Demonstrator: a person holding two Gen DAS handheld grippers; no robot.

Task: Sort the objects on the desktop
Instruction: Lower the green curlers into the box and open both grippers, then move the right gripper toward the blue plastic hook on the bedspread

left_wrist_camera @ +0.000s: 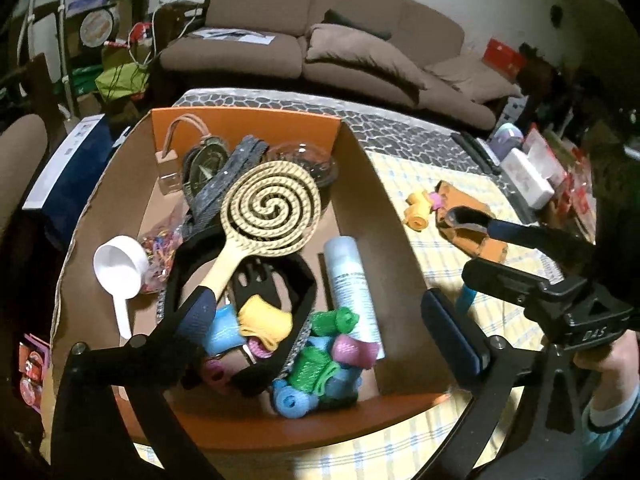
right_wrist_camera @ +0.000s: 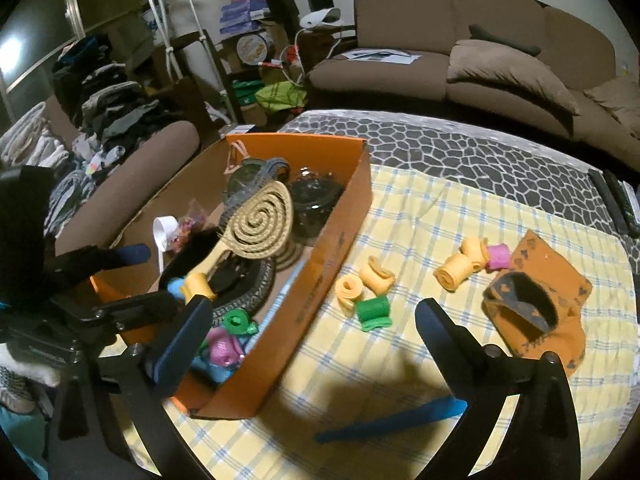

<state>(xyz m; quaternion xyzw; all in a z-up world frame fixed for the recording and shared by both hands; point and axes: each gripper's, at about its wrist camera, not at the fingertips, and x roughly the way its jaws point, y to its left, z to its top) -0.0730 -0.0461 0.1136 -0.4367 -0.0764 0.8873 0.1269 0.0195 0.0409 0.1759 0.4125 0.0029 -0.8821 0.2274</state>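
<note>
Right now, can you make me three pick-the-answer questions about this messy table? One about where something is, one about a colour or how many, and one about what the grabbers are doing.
1. Where is the spiral brush?
A. On the cloth
B. In the box
C. On the sofa

2. How many green rollers lie on the cloth outside the box?
A. One
B. Three
C. None

3. How do the right gripper's jaws stand?
A. Shut on a roller
B. Shut on the brush
C. Open, holding nothing

Answers:
1. B, the brush rests on the pile inside the orange box.
2. A, a single green roller sits beside the yellow ones in the right wrist view.
3. C, the jaws stand wide apart with only bare cloth between them.
</note>
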